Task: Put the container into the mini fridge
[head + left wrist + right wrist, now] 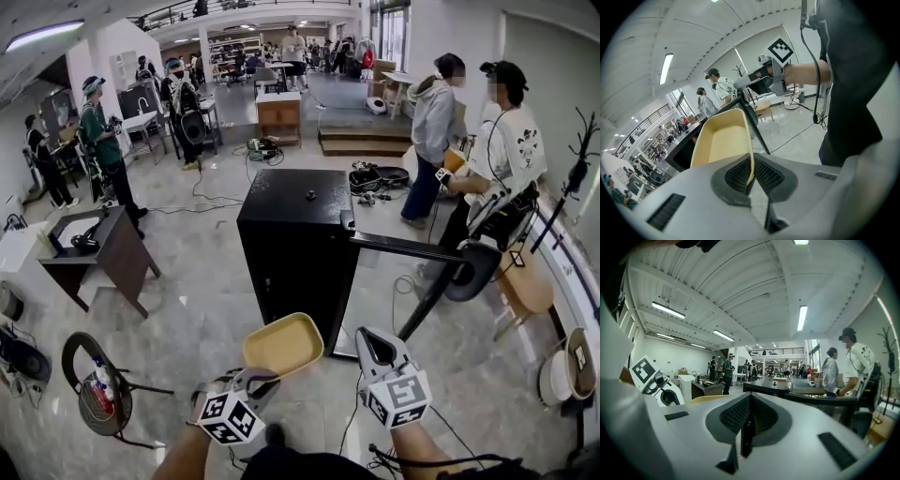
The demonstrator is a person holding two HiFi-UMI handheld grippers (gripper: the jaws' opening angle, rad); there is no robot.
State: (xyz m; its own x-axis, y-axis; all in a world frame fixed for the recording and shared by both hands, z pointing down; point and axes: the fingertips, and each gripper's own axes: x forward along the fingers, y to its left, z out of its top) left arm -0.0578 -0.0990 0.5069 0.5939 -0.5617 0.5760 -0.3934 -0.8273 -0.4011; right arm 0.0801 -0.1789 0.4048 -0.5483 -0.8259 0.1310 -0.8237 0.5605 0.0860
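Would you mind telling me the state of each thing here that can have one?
Mini fridge door: open, swung wide.
Container: empty, held up by its rim.
Left gripper: shut on the container's rim.
Right gripper: shut, nothing between its jaws.

Pale glossy floor (216, 314) carries 1 black mini fridge (291, 248) w/ door open, dark desk (108, 251) at left, cables (208, 202) behind.

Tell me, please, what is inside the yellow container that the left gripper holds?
Nothing shows inside the yellow container: its floor is bare in the head and left gripper views. Only the near rim, clamped in the left gripper, is covered.
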